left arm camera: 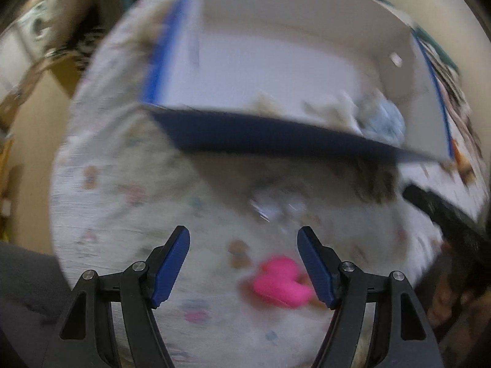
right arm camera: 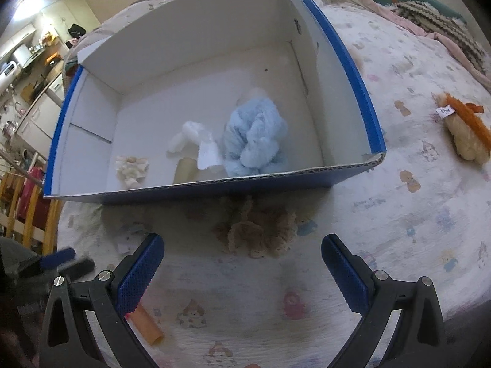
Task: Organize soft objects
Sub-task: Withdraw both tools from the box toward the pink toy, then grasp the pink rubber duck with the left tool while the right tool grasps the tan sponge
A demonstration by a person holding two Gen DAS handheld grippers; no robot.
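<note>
A fuzzy brown crinkly soft toy point(right arm camera: 257, 230) lies flat on the printed white bed cover point(right arm camera: 399, 214), just in front of the blue cardboard box point(right arm camera: 214, 188) with white insides. A fluffy light-blue soft toy point(right arm camera: 254, 136) sits inside the box, its long side pointing up the picture. The right gripper point(right arm camera: 242, 271) and the left gripper point(left arm camera: 244, 265) are both open wide and hold nothing; a smooth pink block point(left arm camera: 280, 285) lies on the cover between the left jaws.

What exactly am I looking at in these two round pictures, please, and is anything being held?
Each picture comes from a fisheye camera on a hand-held gripper, looking along its two blue-padded fingers. The left gripper stands open above a pink toy on the printed bedspread; that view is blurred. The right gripper is open too, above a brown plush lying in front of a blue cardboard box. Inside the box are a light blue plush, a white one and a small cream one. An orange-and-cream plush lies to the right. Nothing is held.
</note>
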